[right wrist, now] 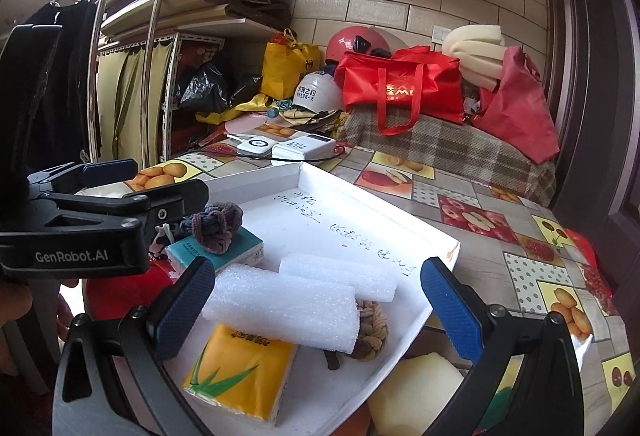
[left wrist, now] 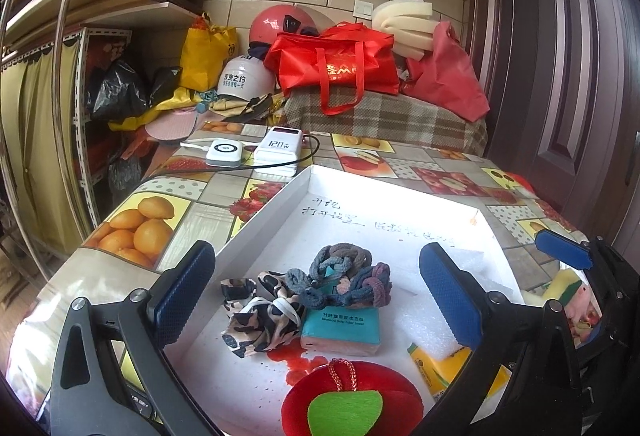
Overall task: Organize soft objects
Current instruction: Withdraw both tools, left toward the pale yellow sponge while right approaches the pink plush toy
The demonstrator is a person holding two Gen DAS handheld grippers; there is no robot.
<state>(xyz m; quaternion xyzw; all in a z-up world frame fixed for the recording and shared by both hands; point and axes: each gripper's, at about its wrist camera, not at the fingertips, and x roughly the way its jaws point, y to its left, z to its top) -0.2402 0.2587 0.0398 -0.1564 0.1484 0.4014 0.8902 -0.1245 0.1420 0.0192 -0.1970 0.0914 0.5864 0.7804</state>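
Soft objects: gathered in a white shallow tray [left wrist: 280, 204] on a table with a fruit-print cloth [left wrist: 160, 212].
Hair ties: a knotted bunch of blue, grey and mauve hair ties [left wrist: 344, 276] lies on top of a teal tissue pack [left wrist: 340, 328], near the tray's middle.
Scrunchie: a black-and-cream patterned scrunchie [left wrist: 256, 312] touches the teal pack's left side.
Red plush: a red apple-shaped pad [left wrist: 352, 396] with a green leaf sits at the tray's near edge (partly cut off by the frame).
Foam: two white foam rolls [right wrist: 288, 308] lie side by side in the tray; the nearer one rests on a yellow tissue pack [right wrist: 240, 372] and covers part of a braided rope piece [right wrist: 372, 332].
Outside the tray: a pale yellow sponge [right wrist: 416, 396] sits on the cloth just beside the tray's near right corner.
Left gripper [left wrist: 316, 296]: jaws wide apart over the hair ties and scrunchie, nothing clamped.
Right gripper [right wrist: 316, 304]: jaws wide apart with the foam rolls between them, pads not pressing.
Far edge: two white power banks [left wrist: 256, 152] with a black cable lie beyond the tray.
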